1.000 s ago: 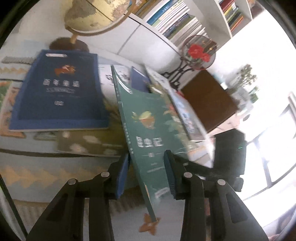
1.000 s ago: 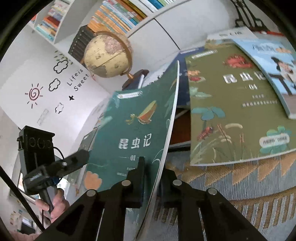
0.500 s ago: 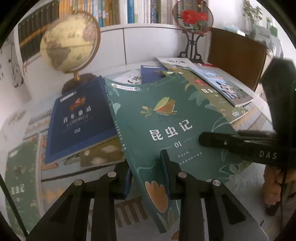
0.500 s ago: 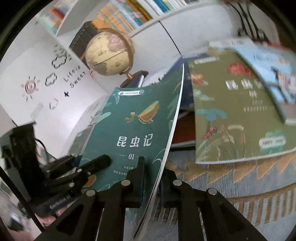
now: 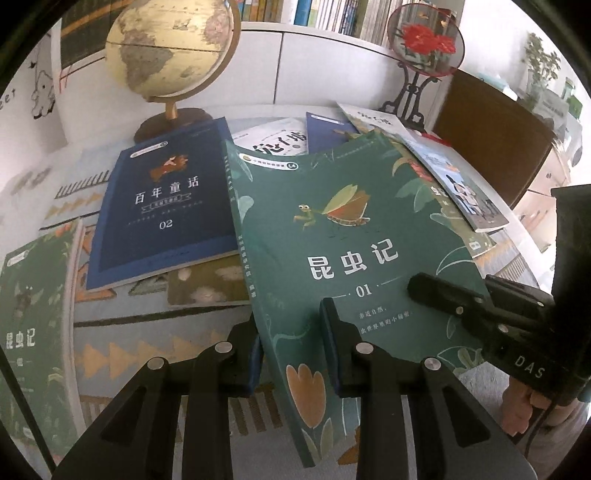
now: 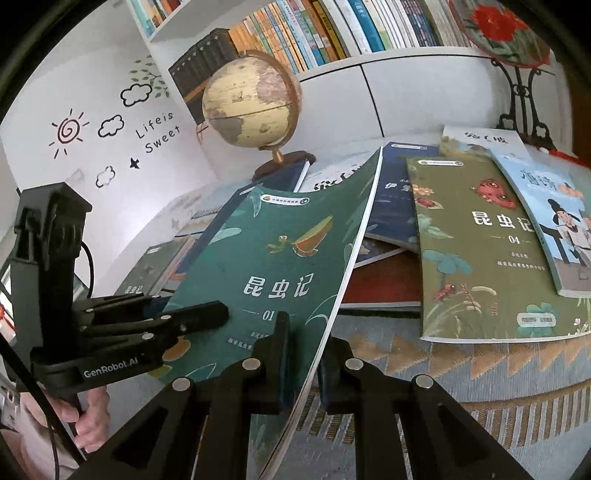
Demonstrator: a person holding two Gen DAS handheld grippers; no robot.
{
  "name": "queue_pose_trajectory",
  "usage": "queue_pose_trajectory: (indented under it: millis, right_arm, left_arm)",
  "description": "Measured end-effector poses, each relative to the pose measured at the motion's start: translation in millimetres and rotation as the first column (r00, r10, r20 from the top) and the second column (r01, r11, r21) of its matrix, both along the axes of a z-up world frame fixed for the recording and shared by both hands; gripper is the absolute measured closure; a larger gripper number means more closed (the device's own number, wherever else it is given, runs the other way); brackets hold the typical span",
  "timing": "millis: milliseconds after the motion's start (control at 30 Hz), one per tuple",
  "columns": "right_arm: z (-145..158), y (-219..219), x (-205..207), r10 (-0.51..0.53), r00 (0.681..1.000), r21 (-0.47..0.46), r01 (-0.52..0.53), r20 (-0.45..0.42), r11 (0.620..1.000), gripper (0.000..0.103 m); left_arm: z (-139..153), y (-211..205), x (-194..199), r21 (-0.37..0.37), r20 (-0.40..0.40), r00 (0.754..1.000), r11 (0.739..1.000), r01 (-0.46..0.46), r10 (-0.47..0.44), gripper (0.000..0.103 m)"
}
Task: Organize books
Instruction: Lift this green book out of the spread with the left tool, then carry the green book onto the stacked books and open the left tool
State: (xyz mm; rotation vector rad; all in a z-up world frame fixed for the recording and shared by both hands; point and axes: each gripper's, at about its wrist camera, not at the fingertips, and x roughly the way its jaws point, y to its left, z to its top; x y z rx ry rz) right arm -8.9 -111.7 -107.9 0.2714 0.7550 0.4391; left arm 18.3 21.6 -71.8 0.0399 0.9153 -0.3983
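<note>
A dark green book marked 01 [image 5: 343, 236] is held off the table by both grippers; it also shows in the right wrist view [image 6: 280, 266]. My left gripper [image 5: 291, 347] grips its spine-side lower edge, and my right gripper [image 6: 301, 363] is shut on its open page edge. In the left wrist view the right gripper [image 5: 461, 306] reaches in from the right. A navy book marked 02 [image 5: 162, 206] lies flat to the left. An olive book marked 04 [image 6: 480, 243] and a light blue book [image 6: 557, 221] lie to the right.
A globe [image 5: 170, 48] stands at the back left of the patterned tablecloth [image 6: 461, 373]. A round red-flower ornament on a black stand [image 5: 424, 44] is at the back right. Another green book [image 5: 33, 325] lies at the far left. Shelves of books [image 6: 332, 33] line the wall.
The green book has swung from edge-on to nearly face-up. The left gripper has come round and closed on its spine side, while the right gripper keeps its hold.
</note>
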Motion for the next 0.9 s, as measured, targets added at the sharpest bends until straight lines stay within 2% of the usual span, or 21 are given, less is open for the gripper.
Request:
queue_pose_trajectory:
  millis: [267,533,767,900]
  right_arm:
    - [3,11,0,0.006,1.0,-0.028,-0.006,0.018,1.0,0.091]
    - [14,21,-3,0.011,0.999,-0.032,-0.01,0.031,0.999,0.09]
    - [29,33,3,0.015,1.0,0.071,-0.015,0.008,0.997,0.09]
    - [44,52,4,0.036,0.999,0.085,-0.037,0.018,0.996,0.09]
  left_arm:
    - [10,1,-6,0.052,0.043,0.999,0.998,-0.021,0.019,0.078]
    - [22,12,-8,0.047,0.052,0.998,0.998,-0.031,0.028,0.078]
    - [45,38,-12,0.031,0.091,0.994,0.997,-0.068,0.065,0.078]
    - [56,60,-13,0.028,0.109,0.989,0.994,-0.103,0.099,0.078]
